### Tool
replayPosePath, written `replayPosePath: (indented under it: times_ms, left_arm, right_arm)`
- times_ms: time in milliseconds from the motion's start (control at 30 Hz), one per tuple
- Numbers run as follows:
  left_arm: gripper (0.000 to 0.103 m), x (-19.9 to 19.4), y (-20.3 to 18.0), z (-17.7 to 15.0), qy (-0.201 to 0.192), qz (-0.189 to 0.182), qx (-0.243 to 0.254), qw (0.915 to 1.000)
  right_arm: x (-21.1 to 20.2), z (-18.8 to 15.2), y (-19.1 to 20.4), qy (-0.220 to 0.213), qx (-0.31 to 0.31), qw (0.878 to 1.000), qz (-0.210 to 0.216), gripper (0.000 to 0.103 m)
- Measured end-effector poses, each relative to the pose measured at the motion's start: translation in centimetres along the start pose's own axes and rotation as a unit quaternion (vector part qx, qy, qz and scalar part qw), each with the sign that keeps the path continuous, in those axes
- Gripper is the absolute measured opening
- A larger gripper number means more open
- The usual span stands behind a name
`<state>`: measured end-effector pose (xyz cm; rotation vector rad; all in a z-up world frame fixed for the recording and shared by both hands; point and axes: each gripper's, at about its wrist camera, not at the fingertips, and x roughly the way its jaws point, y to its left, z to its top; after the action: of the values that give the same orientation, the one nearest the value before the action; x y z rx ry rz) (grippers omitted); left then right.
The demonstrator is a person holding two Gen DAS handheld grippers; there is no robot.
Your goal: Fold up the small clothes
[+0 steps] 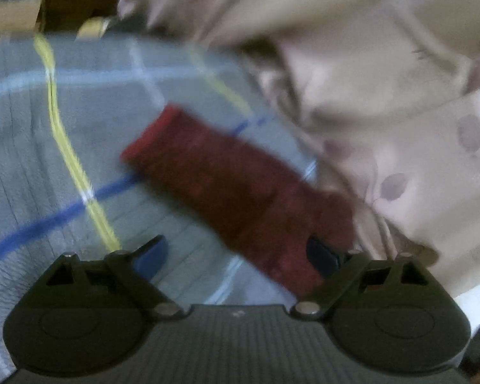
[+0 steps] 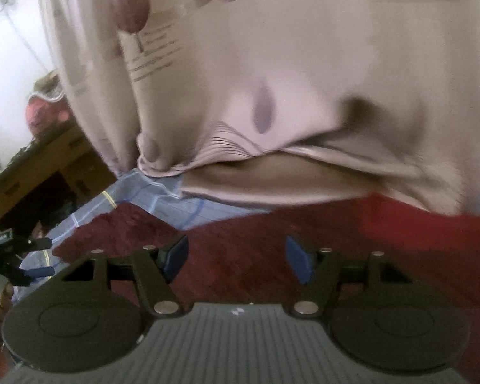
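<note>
I see my left gripper [image 1: 236,256] spread wide and empty above the dark red cloth [image 1: 240,192] lying on the checked sheet [image 1: 64,160]. My right gripper [image 2: 236,259] stands part open over it, gripping nothing.

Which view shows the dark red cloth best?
Left wrist: the dark red cloth lies there as one whole folded strip on the grey sheet. Right wrist sees only part of it, close up and cut off by the frame.

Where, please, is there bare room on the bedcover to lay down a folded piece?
The checked bedcover is bare left of the red cloth, around the yellow stripe. Right of the cloth it is crowded by the beige fabric.
</note>
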<state>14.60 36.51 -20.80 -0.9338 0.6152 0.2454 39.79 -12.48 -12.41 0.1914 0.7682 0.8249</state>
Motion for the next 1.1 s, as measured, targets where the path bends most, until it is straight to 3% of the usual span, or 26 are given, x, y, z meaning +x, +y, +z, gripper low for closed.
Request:
replayPosePath:
  times_ms: [33, 100, 167, 267, 300, 333, 400, 467, 600, 733, 900, 1100]
  left_arm:
    - [0.094, 0.1, 0.2, 0.1, -0.012, -0.008, -0.002, 0.9999]
    - [0.094, 0.5, 0.1, 0.7, -0.016, -0.009, -0.001, 0.9998]
    - [0.094, 1.2, 0.1, 1.3, -0.020, -0.015, -0.008, 0.9996]
    - [0.093, 2.2, 0.3, 2.0, -0.030, -0.034, -0.014, 0.9989]
    - [0.087, 2.4, 0.3, 2.2, -0.026, -0.042, -0.008, 0.9987]
    - [0.055, 2.8, 0.2, 2.4, -0.022, -0.044, 0.006, 0.9988]
    - [0.007, 4.0, 0.4, 2.6, 0.009, -0.054, 0.019, 0.9983]
    - [0.006, 4.4, 0.9, 2.2, 0.014, -0.075, 0.005, 0.9971]
    - [0.006, 1.9, -1.7, 1.6, -0.028, -0.094, 0.058, 0.9935]
    - [0.006, -1.0, -6.8, 1.9, -0.056, -0.124, 0.107, 0.9849]
    - [0.006, -4.8, -16.9, 1.2, -0.071, -0.192, 0.187, 0.9608]
    - [0.006, -4.5, -30.5, -5.3, -0.014, -0.255, 0.282, 0.9249]
  right_arm:
    - [1.4, 0.0, 0.1, 0.021, 0.006, 1.000, -0.002, 0.068]
    - [4.4, -0.7, -0.5, 0.102, 0.036, 0.994, -0.002, 0.069]
    - [4.2, -1.1, 0.3, 0.088, 0.020, 0.996, -0.017, 0.070]
    - [1.4, -1.2, 1.3, 0.049, 0.035, 0.998, 0.027, 0.075]
    - [0.3, -1.5, 1.8, 0.036, 0.033, 0.998, 0.038, 0.076]
    - [-0.6, -1.7, 2.2, 0.028, 0.029, 0.998, 0.039, 0.078]
    - [-2.4, -2.3, 2.9, 0.015, 0.019, 0.999, 0.039, 0.080]
    - [-4.7, -3.2, 3.0, 0.002, 0.019, 0.999, 0.042, 0.080]
    - [-8.5, -5.1, 2.3, -0.017, 0.036, 0.998, 0.038, 0.080]
    - [-11.0, -7.0, 1.3, -0.026, 0.050, 0.998, 0.021, 0.080]
    - [-14.1, -8.4, 0.2, -0.053, 0.068, 0.996, 0.009, 0.082]
    - [-18.4, -9.8, -2.2, -0.098, 0.108, 0.989, 0.000, 0.087]
